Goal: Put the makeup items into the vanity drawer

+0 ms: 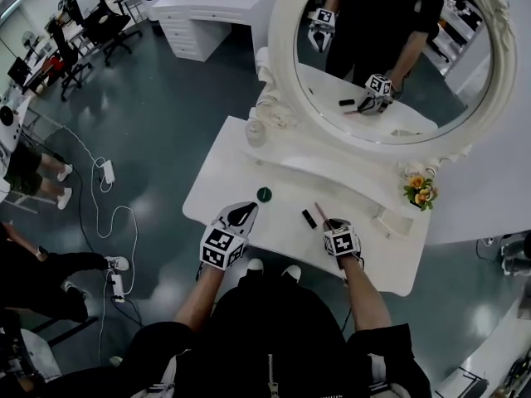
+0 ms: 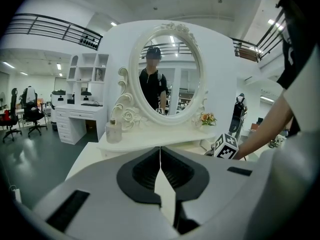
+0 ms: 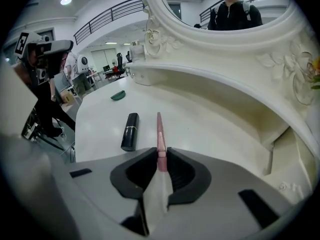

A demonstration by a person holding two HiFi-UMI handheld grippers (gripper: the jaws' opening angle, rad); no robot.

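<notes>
One pink pencil [image 3: 159,134] is lying on the vanity top [image 3: 215,134], its near end being pinched by the right gripper [image 3: 160,154], likely for lifting; a black tube [image 3: 130,131] is lying just beside it; the left gripper [image 2: 160,159], pressed together and empty, is hovering, perhaps kept free for the drawer.

The left forearm [image 1: 197,295] and right forearm [image 1: 366,293] reached forward over the near edge of the vanity top [image 1: 222,168]. The left gripper [image 1: 241,215] hung above its left front, tipped slightly downward, jaws together and empty. The right gripper [image 1: 326,222], above its right front, pointed steeply down, jaws clamped on a pink pencil [image 3: 159,131].
</notes>
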